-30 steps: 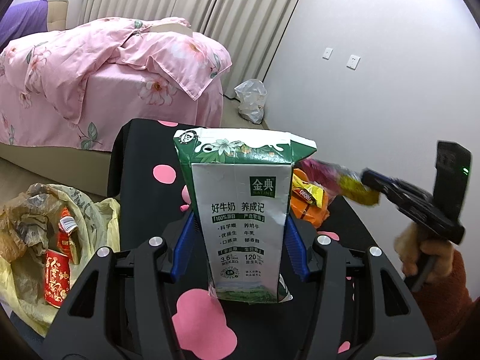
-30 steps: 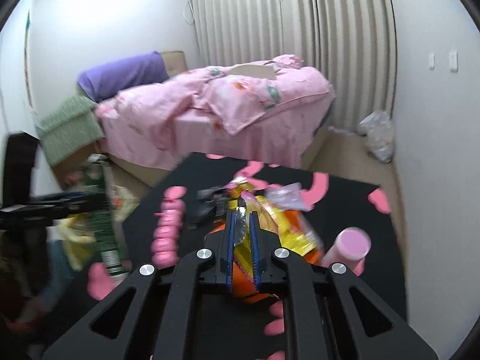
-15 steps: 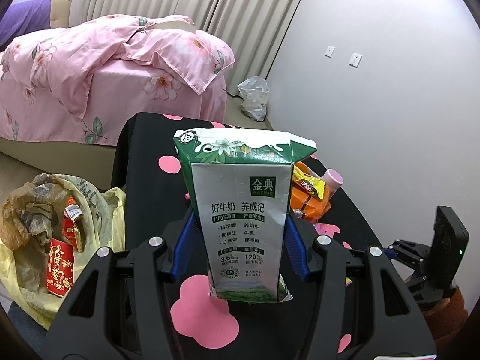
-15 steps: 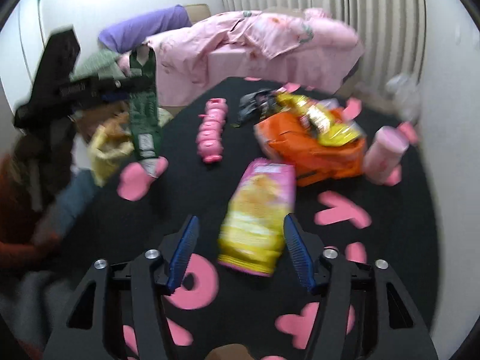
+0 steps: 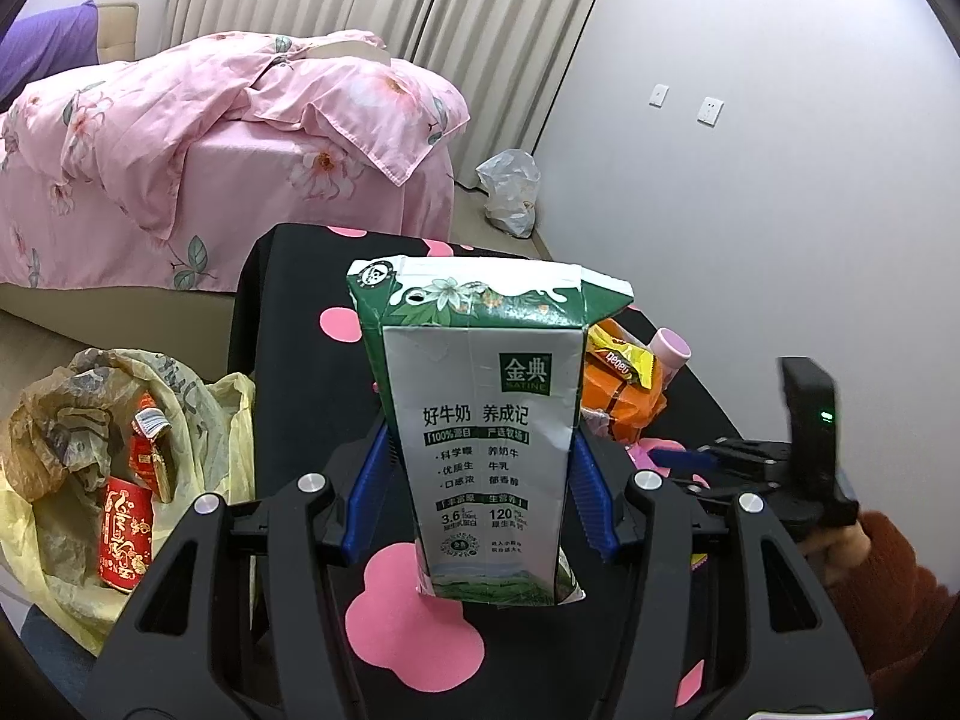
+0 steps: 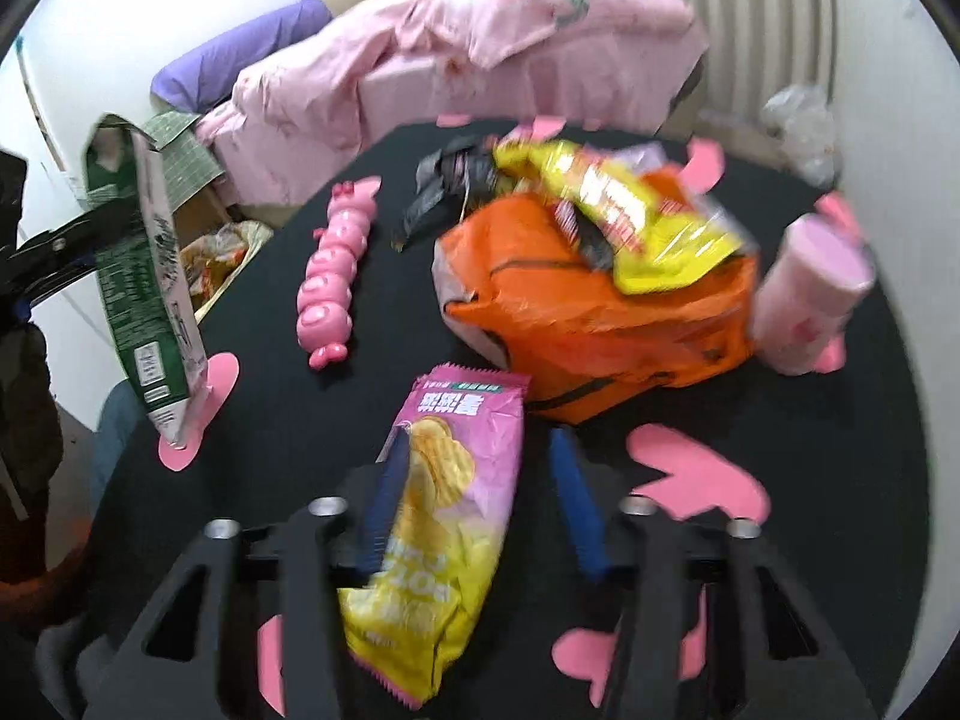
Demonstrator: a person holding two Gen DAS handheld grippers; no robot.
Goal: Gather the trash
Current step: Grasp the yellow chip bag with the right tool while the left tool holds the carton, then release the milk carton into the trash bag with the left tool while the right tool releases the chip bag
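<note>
My left gripper (image 5: 483, 474) is shut on a green and white milk carton (image 5: 486, 426), held upright over the black table with pink spots (image 5: 288, 300). The carton also shows in the right wrist view (image 6: 144, 282). A yellow trash bag (image 5: 120, 480) with a red can and wrappers sits on the floor at the left. My right gripper (image 6: 480, 492) is open, its jaws either side of a pink and yellow chip bag (image 6: 444, 534) lying on the table. The right gripper shows in the left wrist view (image 5: 708, 459).
An orange bag (image 6: 600, 312) with a yellow wrapper (image 6: 624, 210) on it lies mid-table. A pink cup (image 6: 810, 294) stands at the right, a pink pig toy (image 6: 336, 276) at the left, a dark wrapper (image 6: 444, 180) behind. A pink bed (image 5: 210, 138) stands beyond.
My right gripper let go of the yellow wrapper a second ago, opened, and has moved down over the pink chip bag. My left gripper keeps hold of the carton.
</note>
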